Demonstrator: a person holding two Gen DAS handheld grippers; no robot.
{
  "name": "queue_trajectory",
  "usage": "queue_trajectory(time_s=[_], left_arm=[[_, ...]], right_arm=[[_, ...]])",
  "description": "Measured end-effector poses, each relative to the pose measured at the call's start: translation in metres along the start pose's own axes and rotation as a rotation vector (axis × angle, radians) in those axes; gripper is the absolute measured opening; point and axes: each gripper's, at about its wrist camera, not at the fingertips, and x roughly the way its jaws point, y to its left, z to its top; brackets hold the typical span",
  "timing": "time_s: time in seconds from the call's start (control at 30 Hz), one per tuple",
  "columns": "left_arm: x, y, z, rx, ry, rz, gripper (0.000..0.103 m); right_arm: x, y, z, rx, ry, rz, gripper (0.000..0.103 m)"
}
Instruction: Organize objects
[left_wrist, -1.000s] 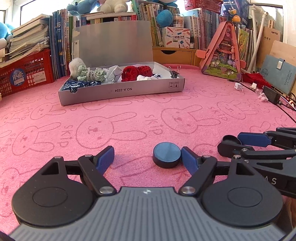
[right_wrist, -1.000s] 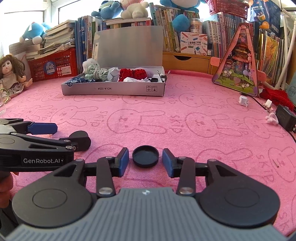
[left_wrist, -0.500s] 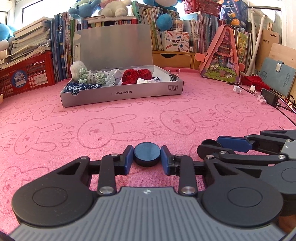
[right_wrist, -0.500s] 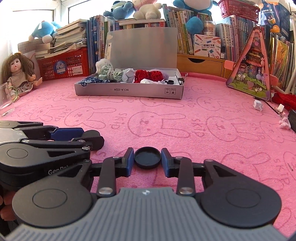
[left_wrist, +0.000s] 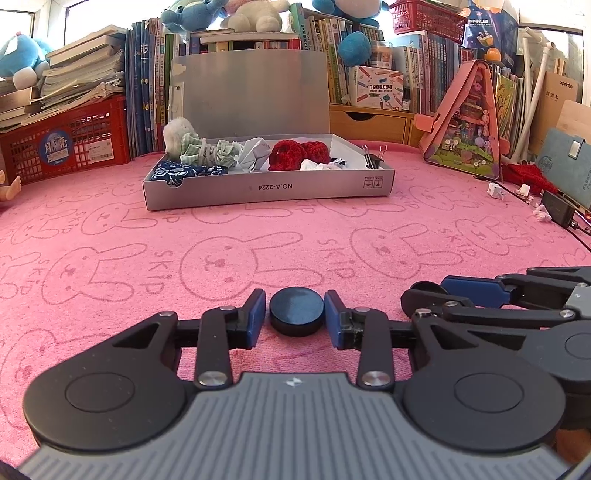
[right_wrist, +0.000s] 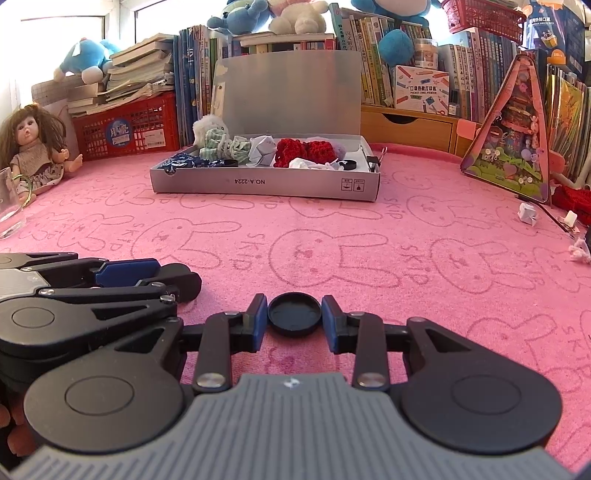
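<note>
My left gripper (left_wrist: 294, 317) is shut on a dark round closed cap (left_wrist: 296, 311), held just above the pink bunny cloth (left_wrist: 258, 236). My right gripper (right_wrist: 293, 319) is shut on a black round lid (right_wrist: 293, 313) with its hollow side up. The two grippers sit side by side; the right one shows in the left wrist view (left_wrist: 424, 295), the left one in the right wrist view (right_wrist: 184, 281). A grey open box (left_wrist: 269, 186) stands further back with cloth scrunchies, red yarn pieces and binder clips inside.
A red crate (left_wrist: 66, 147), books and plush toys line the back. A pink triangular toy house (left_wrist: 469, 125) stands at right, with a black adapter (left_wrist: 557, 210) and small white bits beside it. A doll (right_wrist: 33, 151) and a glass (right_wrist: 11, 206) are at the left.
Both grippers closed from open onto their round pieces and lifted slightly; the view of the box drew nearer and higher.
</note>
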Motion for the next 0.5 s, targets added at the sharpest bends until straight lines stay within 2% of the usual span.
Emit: queue_trajectory(time_s=[0.17,0.5], left_arm=[[0.0045,0.0038,0.0037,-0.024,0.007,0.013,0.051],[0.0079,0.0032,0.0069,-0.028,0.015,0.037,0.049]], right_arm=[[0.0033,-0.0040,0.0042,0.027,0.017,0.001,0.038],[0.0083,-0.0028,0.0083,0.020,0.029,-0.006,0.038]])
